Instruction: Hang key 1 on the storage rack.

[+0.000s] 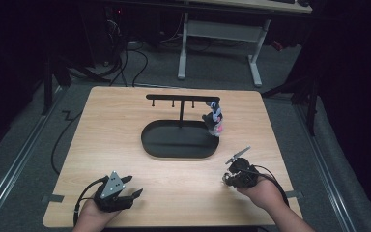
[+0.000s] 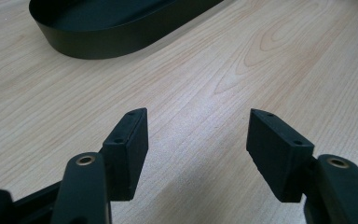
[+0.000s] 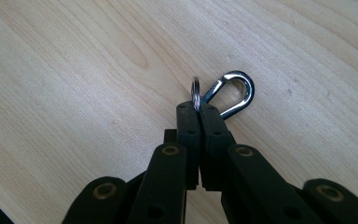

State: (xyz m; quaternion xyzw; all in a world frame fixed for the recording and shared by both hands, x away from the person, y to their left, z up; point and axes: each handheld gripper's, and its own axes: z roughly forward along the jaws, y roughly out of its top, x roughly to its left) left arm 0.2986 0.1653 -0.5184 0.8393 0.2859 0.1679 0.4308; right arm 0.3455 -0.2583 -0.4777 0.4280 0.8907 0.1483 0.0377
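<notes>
- Nearest the camera in the high view, the left gripper (image 1: 125, 192) rests at the front left of the light wooden desk (image 1: 116, 135), held in the person's left hand (image 1: 92, 215).
- Left gripper state: jaws spread wide apart with bare desk surface between them; nothing is held. The grey three-cornered plate on top faces upward.
- Right gripper (image 3: 196, 108) sits at the front right of the desk, held in the person's right hand (image 1: 263, 193).
- Right gripper state: jaws pressed together on a small silver metal split ring (image 3: 195, 91). A polished silver metal snap hook (image 3: 233, 93) hangs off that ring and juts out past the jaw tips, just above the desk surface.
- Black oval metal tray (image 1: 149, 142) lies mid-desk, well apart from both grippers. A black T-shaped hanging rack (image 1: 181, 99) with short pegs rises from it.
- A small multicoloured keychain figure (image 1: 214, 120) hangs from the right end of the rack, over the tray's right rim.
</notes>
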